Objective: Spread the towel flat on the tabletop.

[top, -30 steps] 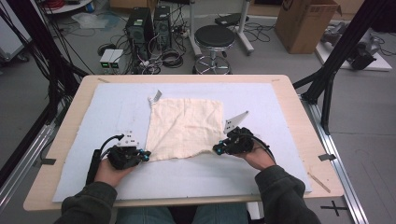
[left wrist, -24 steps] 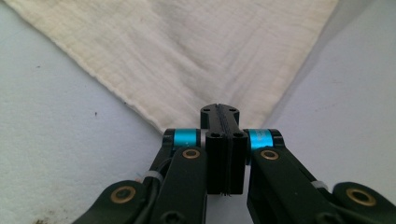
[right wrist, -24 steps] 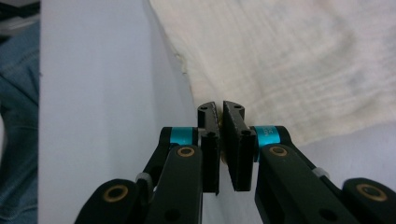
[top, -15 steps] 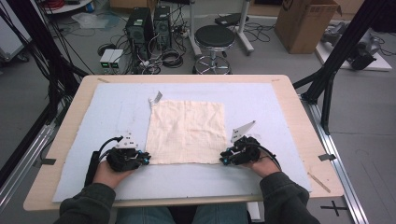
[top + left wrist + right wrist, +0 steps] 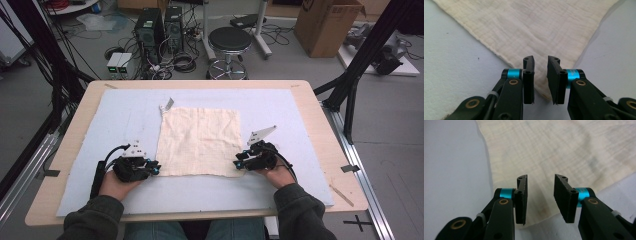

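Now the cream muslin cloth [image 5: 200, 141] is lying spread flat as a square on the pale blue mat [image 5: 300, 115] that is covering the bench [image 5: 315, 100], sitting around the middle of the mat and a touch toward the person's side. Its near edge is running between the two hands, and its weave is showing fine creases in both gripper views.

At the near left corner [image 5: 544, 93], the left hand-held gripper [image 5: 540, 75] is standing with its jaws a little apart, having just been opening; the corner is lying on the mat in the gap between them, and the pads are not pressing on it.

Over at the near right corner [image 5: 534, 220], the right hand-held gripper [image 5: 540, 197] is looking much the same: its jaws have just been opening further and are standing apart above the fabric, with the cloth's tip between them and no pinch on it.

From the high view, the left hand [image 5: 117, 182] and the right hand [image 5: 277, 172] are resting low on the mat, one at each near corner, with dark green sleeves coming in from the bottom edge. A small white tag [image 5: 166, 105] is lying just off the cloth's far left corner. Beyond the bench, a black round stool [image 5: 229, 40] is standing on the grey floor.
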`<state>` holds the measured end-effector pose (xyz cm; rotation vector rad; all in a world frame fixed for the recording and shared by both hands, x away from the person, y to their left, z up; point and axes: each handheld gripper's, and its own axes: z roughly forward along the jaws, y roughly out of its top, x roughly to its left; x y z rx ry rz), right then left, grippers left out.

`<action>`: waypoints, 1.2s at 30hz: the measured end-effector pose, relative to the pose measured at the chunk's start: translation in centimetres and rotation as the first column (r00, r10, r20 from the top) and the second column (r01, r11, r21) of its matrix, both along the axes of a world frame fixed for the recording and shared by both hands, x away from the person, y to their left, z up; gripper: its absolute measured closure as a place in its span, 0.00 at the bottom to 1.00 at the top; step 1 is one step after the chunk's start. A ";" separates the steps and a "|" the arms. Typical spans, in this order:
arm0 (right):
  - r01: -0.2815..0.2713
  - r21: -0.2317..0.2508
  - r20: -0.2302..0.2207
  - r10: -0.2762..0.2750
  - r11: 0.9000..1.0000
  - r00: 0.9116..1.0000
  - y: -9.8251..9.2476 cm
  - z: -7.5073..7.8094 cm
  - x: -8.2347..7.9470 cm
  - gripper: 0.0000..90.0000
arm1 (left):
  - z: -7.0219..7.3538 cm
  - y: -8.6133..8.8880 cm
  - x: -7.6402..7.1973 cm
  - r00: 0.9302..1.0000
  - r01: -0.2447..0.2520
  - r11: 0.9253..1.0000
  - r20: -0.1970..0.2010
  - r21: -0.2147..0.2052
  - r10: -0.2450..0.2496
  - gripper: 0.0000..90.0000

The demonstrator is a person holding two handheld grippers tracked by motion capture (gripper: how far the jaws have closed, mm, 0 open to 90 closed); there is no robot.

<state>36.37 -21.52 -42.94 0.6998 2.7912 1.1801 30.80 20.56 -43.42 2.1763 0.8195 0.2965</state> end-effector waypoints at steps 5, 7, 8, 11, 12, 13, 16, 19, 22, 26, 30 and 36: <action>-0.033 -0.036 -0.012 0.033 0.999 0.999 -0.2 -0.3 -0.9 0.70 | 0.0 0.4 -0.2 1.000 0.000 1.000 -0.001 0.005 0.000 0.84; -0.035 -0.039 -0.006 0.034 0.999 0.999 -0.4 -0.3 -1.2 0.69 | 0.2 0.5 -0.2 1.000 -0.004 1.000 0.004 -0.008 0.004 0.83; -0.037 -0.035 -0.005 0.037 0.999 0.999 -0.6 -0.2 -1.3 0.68 | 0.3 0.6 -0.3 1.000 -0.010 1.000 0.011 -0.022 0.011 0.83; -0.023 -0.015 0.007 0.023 1.000 1.000 -1.1 0.3 -1.6 0.66 | 0.7 0.7 -0.3 1.000 -0.002 0.999 0.029 -0.037 0.003 0.82; -0.019 -0.005 0.018 0.019 1.000 1.000 -1.3 0.5 -1.6 0.66 | 0.9 0.6 -0.3 0.999 0.001 0.999 0.033 -0.040 0.001 0.82; -0.007 0.005 0.023 0.007 1.000 1.000 -1.4 0.7 -1.7 0.66 | 0.9 0.5 -0.3 0.999 0.001 0.999 0.037 -0.046 0.000 0.81; 0.010 0.036 0.044 -0.012 0.999 0.999 -1.5 1.3 -1.6 0.67 | 1.0 0.1 -0.2 0.999 0.013 0.999 0.044 -0.050 -0.010 0.81; 0.010 0.045 0.053 -0.012 0.999 0.999 -1.0 1.3 -1.5 0.70 | 0.8 -0.2 0.0 0.999 0.024 0.999 0.047 -0.034 -0.022 0.82; 0.006 0.047 0.074 -0.009 0.999 0.997 -0.4 1.4 -1.3 0.71 | 0.6 -0.4 0.2 0.999 0.026 0.999 0.038 -0.031 -0.025 0.84; 0.012 0.067 0.076 -0.017 0.998 0.997 -0.3 1.6 -1.1 0.72 | 0.4 -0.4 0.5 0.999 0.024 0.999 0.031 -0.025 -0.023 0.85; 0.015 0.055 0.076 -0.020 0.998 0.997 -0.3 1.6 -1.2 0.72 | 0.5 -0.5 0.3 0.999 0.028 0.999 0.032 -0.024 -0.028 0.85; 0.019 0.067 0.090 -0.025 0.998 0.996 -1.1 1.9 -1.7 0.69 | 0.7 -0.1 0.1 0.999 0.025 0.999 0.043 -0.038 -0.024 0.84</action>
